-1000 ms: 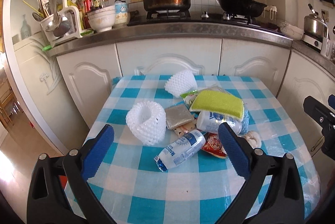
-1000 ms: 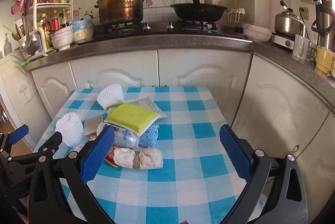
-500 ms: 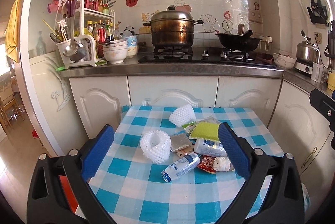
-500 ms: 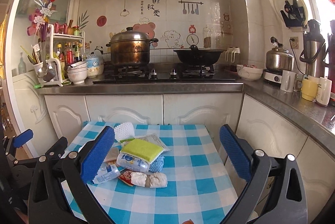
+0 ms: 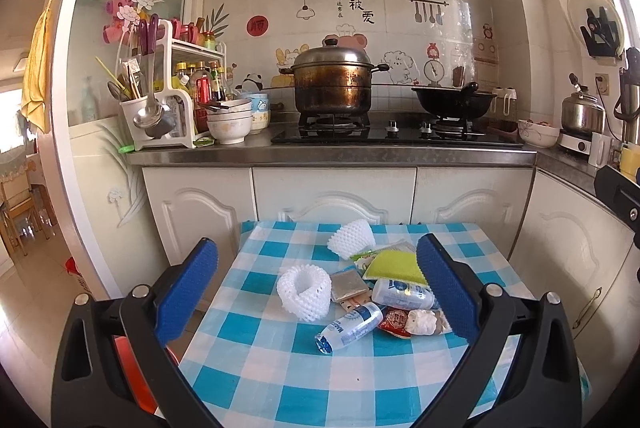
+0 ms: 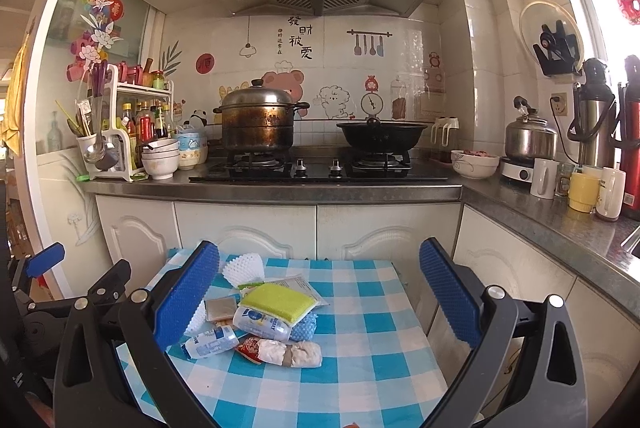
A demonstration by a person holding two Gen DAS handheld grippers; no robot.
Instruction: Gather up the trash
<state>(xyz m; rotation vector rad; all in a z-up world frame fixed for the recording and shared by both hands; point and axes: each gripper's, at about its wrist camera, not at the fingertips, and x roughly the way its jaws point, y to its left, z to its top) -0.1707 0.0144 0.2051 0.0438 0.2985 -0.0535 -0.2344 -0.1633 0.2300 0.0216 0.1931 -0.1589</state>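
Left gripper point(image 5: 316, 282) and right gripper point(image 6: 319, 294) are both hovering above the table point(image 5: 256, 380), each with its blue pads spread wide and nothing between them. The trash is lying in a loose heap on the checked cloth: a foam net point(image 5: 304, 291) at the heap's 9 o'clock edge, a second net point(image 5: 352, 234) at 12 o'clock, a yellow sponge point(image 6: 280, 302) on top, a bottle point(image 5: 349, 326) at 6 o'clock, and a paper wad point(image 6: 290, 351) at 5 o'clock, touching a red wrapper point(image 6: 250, 345).
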